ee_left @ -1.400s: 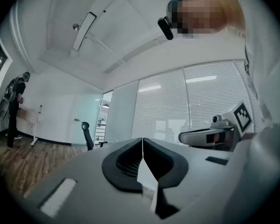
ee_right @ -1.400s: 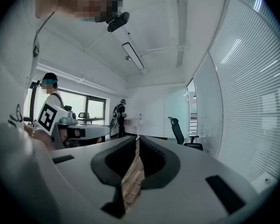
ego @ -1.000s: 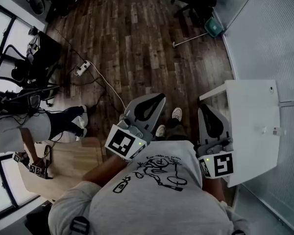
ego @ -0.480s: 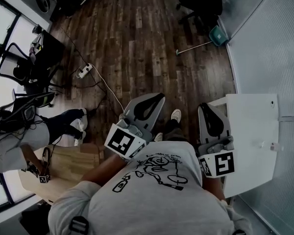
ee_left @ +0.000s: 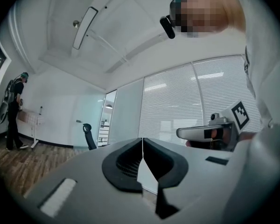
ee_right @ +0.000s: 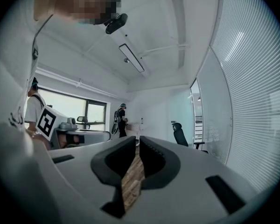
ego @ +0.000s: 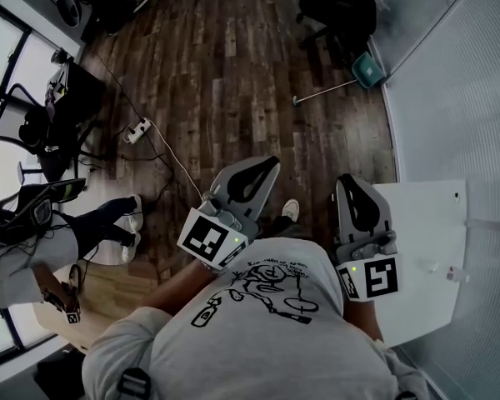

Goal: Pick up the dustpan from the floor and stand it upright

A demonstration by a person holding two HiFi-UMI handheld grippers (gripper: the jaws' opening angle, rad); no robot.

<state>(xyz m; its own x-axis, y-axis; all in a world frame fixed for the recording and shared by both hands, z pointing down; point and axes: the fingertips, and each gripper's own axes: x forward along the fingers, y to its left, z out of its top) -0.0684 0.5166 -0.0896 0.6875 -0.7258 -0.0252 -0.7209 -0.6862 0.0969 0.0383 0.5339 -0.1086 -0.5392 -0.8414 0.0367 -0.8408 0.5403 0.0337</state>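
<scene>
The dustpan (ego: 367, 69) is teal with a long thin handle (ego: 325, 90). It lies on the dark wood floor far ahead at the right, close to the curved blind wall, and shows only in the head view. My left gripper (ego: 265, 165) and right gripper (ego: 350, 182) are held level in front of my chest, far short of the dustpan. In the left gripper view the left gripper (ee_left: 142, 141) has its jaws shut on nothing. In the right gripper view the right gripper (ee_right: 137, 141) has its tips together, also on nothing.
A white table (ego: 421, 248) stands close at my right. A black office chair (ego: 342, 7) sits just beyond the dustpan. A power strip (ego: 137, 129) with a cable lies on the floor at the left. A person (ego: 33, 257) stands by a wooden table (ego: 108, 286).
The floor and the white table have slid down the head view, and the dustpan sits a little lower and nearer. Both grippers hold the same pose, still shut.
</scene>
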